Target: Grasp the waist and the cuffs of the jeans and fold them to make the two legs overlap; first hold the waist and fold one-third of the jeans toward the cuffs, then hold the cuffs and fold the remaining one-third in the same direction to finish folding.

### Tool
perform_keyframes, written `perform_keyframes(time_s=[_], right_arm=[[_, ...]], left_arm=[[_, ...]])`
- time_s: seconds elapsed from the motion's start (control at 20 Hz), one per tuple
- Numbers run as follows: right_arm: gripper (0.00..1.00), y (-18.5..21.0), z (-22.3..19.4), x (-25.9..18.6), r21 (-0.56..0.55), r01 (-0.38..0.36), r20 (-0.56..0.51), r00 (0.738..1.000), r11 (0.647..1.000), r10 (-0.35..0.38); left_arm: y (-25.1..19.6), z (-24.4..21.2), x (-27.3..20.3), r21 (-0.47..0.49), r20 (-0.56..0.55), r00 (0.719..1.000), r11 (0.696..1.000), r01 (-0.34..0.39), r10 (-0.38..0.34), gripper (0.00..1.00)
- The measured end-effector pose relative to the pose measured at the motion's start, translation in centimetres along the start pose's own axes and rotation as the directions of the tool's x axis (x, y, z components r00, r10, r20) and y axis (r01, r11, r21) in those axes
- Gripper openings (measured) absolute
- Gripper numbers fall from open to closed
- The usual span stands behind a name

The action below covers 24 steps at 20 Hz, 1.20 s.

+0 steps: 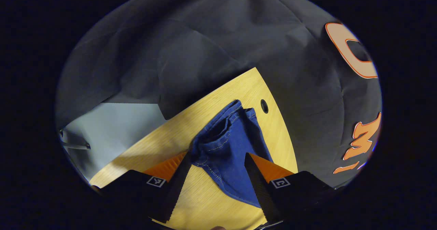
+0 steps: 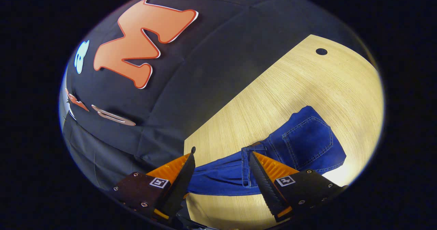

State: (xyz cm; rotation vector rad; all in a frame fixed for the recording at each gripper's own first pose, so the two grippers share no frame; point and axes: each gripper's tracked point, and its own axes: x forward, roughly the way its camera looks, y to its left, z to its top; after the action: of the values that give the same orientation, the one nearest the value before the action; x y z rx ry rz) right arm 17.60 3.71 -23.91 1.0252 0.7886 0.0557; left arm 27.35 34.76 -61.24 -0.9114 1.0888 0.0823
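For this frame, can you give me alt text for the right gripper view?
The right gripper hangs open over the waist end of blue jeans lying on a light wooden table, the waistband between its two orange-and-black fingers, a back pocket facing up. A black cloth wall stands behind the table.

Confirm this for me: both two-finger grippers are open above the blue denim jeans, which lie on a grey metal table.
One thing is wrong: the table is light yellow wood-grain, not grey metal, as the right gripper view shows. The rest holds: the left gripper and right gripper are open above the blue denim jeans.
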Motion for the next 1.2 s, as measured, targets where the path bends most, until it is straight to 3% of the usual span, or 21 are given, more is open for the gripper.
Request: perform_keyframes(time_s=[0.15, 0.25, 0.3, 0.35, 0.5, 0.6, 0.75, 0.8, 0.95, 1.2], right_arm=[[0.98, 0.2, -0.1, -0.5, 0.007, -0.014, -0.004, 1.000, 1.000, 0.014], [0.98, -0.3, -0.2, -1.0, 0.005, -0.008, -0.008, 1.000, 1.000, 0.008], [0.97, -0.5, -0.1, -1.2, 0.010, -0.007, -0.007, 1.000, 1.000, 0.007], [0.96, -0.9, -0.1, -1.5, 0.018, -0.001, -0.008, 1.000, 1.000, 0.001], [0.95, -2.3, 0.5, -2.7, 0.010, 0.010, 0.020, 1.000, 1.000, -0.010], [0.91, -2.2, 1.3, -3.2, 0.015, -0.028, 0.037, 0.999, 1.000, 0.027], [0.91, -2.7, 2.5, -3.7, 0.036, -0.048, 0.042, 0.998, 0.998, 0.047], [0.97, -2.8, 2.9, -3.7, 0.042, -0.056, 0.045, 0.998, 0.998, 0.054], [0.98, -2.8, 4.0, -4.0, 0.063, -0.090, 0.041, 0.995, 0.994, 0.087], [0.98, -3.2, 4.8, -4.9, 0.064, -0.143, 0.020, 0.990, 0.988, 0.142]], left_arm=[[-1.4, 0.1, 1.7, 0.051, 0.025, 1.000, 0.999, -0.008, 0.007, 0.95], [-1.7, -0.1, 2.7, 0.079, 0.039, 0.998, 0.996, -0.046, 0.043, 0.87], [-1.4, 0.0, 3.2, 0.098, 0.047, 0.996, 0.992, -0.074, 0.070, 0.78], [-1.0, -0.9, 4.1, 0.099, 0.014, 0.995, 0.990, -0.104, 0.103, 0.62], [-2.3, -0.3, 4.0, 0.063, 0.056, 0.996, 0.996, -0.067, 0.063, 0.14], [-2.9, -0.6, 2.5, 0.085, 0.097, 0.994, 0.995, -0.057, 0.049, 0.09], [-6.8, -1.3, -1.2, 0.154, 0.136, 0.990, 0.988, 0.008, -0.029, 0.09], [-8.1, -1.5, -2.6, 0.193, 0.155, 0.986, 0.981, 0.021, -0.052, 0.09], [-13.1, -3.4, -6.4, 0.325, 0.182, 0.976, 0.944, 0.051, -0.115, 0.08], [-22.0, -8.2, -9.8, 0.448, 0.171, 0.960, 0.885, 0.125, -0.222, 0.08]])
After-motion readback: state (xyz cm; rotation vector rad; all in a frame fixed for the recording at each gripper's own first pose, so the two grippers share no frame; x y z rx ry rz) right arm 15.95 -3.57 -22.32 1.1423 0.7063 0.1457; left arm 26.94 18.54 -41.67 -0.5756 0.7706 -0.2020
